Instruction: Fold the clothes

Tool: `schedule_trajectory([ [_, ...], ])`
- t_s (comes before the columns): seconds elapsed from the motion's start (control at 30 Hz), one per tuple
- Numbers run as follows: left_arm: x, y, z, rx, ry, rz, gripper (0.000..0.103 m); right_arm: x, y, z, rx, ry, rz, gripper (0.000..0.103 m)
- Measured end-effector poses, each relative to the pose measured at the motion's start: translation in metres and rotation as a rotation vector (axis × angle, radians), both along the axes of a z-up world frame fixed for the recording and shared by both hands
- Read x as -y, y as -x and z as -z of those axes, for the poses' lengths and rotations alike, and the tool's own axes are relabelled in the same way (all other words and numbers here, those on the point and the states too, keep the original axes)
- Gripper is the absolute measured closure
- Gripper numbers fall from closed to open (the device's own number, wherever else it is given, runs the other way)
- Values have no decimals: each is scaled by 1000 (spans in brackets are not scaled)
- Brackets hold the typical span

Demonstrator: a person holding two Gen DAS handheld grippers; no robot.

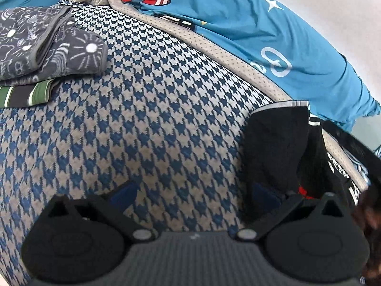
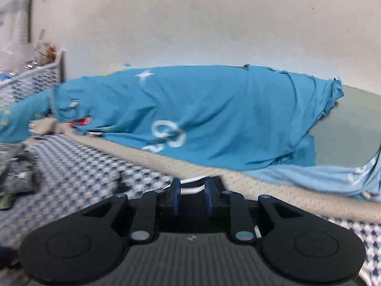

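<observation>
A black garment with white trim [image 1: 281,140] lies bunched on the blue-and-beige houndstooth bed cover [image 1: 152,109], at the right of the left wrist view. My left gripper [image 1: 194,195] is open over the cover, its right finger against the black garment. My right gripper [image 2: 191,196] is shut on the same black garment's white-striped edge [image 2: 193,190] and holds it just above the cover. A folded grey patterned garment [image 1: 47,45] sits on a green striped one [image 1: 26,95] at the far left.
A blue printed sheet [image 2: 202,114] covers a long mound along the wall behind the cover's beige border [image 2: 166,162]. A white mesh basket [image 2: 31,81] stands at the far left. Light blue cloth [image 2: 321,178] lies at the right.
</observation>
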State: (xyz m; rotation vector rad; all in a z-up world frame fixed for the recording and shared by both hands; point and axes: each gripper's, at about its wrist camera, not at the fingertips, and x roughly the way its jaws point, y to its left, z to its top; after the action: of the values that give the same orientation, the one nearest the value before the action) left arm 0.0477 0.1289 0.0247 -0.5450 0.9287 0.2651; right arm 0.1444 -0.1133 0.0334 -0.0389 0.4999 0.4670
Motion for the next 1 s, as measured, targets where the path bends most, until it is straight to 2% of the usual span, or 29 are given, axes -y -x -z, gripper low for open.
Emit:
schedule_trajectory([
  [0.13,-4,3,-4,15,-4,-13,0,1,25,1,-51,-66,-93,76],
  [0.23,-6,5,-5,19,-3,-20,0,-3,38,7,-108,-92,-161,67],
  [0.3,-8,6,-5,20,0,-23,0,-12,41,14,-133,-74,-182,62],
  [0.43,-11,9,-7,27,0,-30,0,-25,42,28,-183,-40,-200,62],
  [0.63,-20,13,-7,27,10,-45,0,-42,42,39,-197,16,-207,62],
  [0.67,-20,13,-7,28,11,-46,0,-44,42,40,-201,20,-209,63],
  [0.73,-22,14,-8,32,11,-47,0,-48,43,41,-212,24,-216,78],
  [0.77,-23,15,-8,34,12,-48,0,-50,44,39,-208,24,-221,91],
  [0.8,-24,15,-9,37,13,-50,0,-53,46,37,-199,22,-224,96],
  [1.0,-40,22,-19,74,-13,-109,0,-77,57,17,-154,-56,-252,98],
])
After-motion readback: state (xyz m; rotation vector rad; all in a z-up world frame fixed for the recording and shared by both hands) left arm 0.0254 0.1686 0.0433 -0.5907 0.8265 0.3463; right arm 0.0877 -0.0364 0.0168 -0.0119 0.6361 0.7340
